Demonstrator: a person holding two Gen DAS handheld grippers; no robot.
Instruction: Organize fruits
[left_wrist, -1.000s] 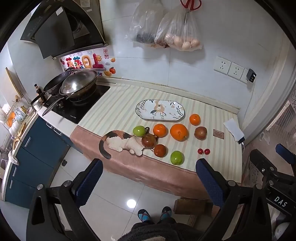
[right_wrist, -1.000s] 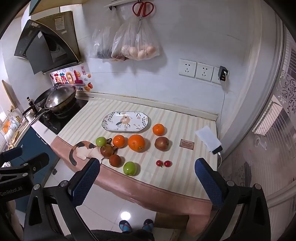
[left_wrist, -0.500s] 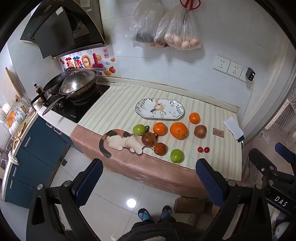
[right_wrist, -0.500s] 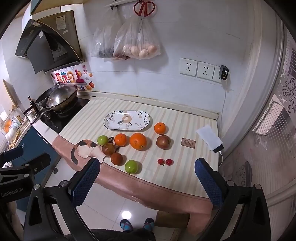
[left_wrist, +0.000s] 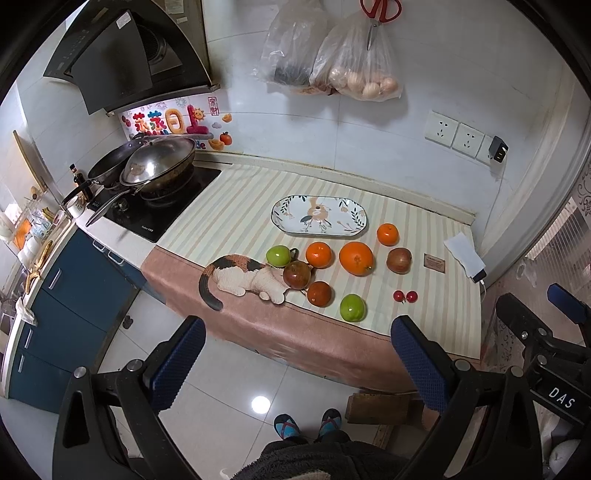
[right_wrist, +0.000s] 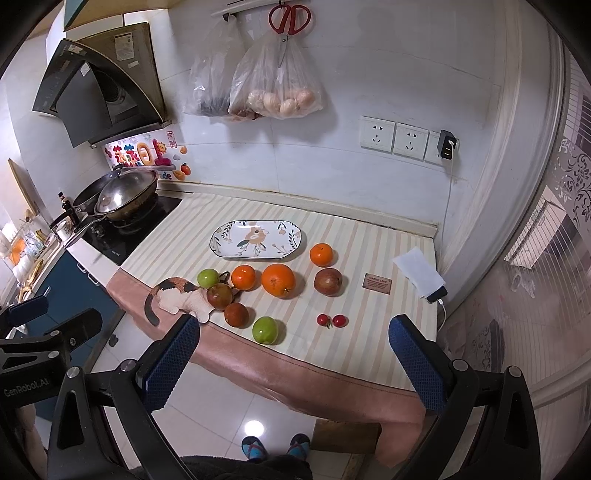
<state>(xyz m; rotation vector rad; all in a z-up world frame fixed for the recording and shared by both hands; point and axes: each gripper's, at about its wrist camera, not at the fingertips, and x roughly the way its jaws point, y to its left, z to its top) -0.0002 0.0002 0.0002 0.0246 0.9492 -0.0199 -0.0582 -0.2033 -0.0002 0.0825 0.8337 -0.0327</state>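
Several fruits lie on a striped cloth on the counter: a large orange (left_wrist: 356, 258) (right_wrist: 278, 280), smaller oranges (left_wrist: 319, 254) (right_wrist: 321, 254), green apples (left_wrist: 352, 308) (right_wrist: 265, 329), dark red fruits (left_wrist: 296, 274) (right_wrist: 328, 281) and two cherry tomatoes (left_wrist: 405, 296) (right_wrist: 332, 320). An empty oval patterned plate (left_wrist: 319, 215) (right_wrist: 255, 238) lies behind them. My left gripper (left_wrist: 295, 365) and right gripper (right_wrist: 293, 363) are both open and empty, held back from the counter above the floor.
A cat-shaped mat (left_wrist: 243, 278) lies at the cloth's front left. A wok (left_wrist: 159, 166) sits on the hob at left. A phone on a cable (right_wrist: 421, 271) and a small card (right_wrist: 376, 283) lie at right. Bags (right_wrist: 273, 88) hang on the wall.
Both grippers have moved slightly closer to the counter; the fruits sit a little higher in both views. Nothing on the counter has moved.
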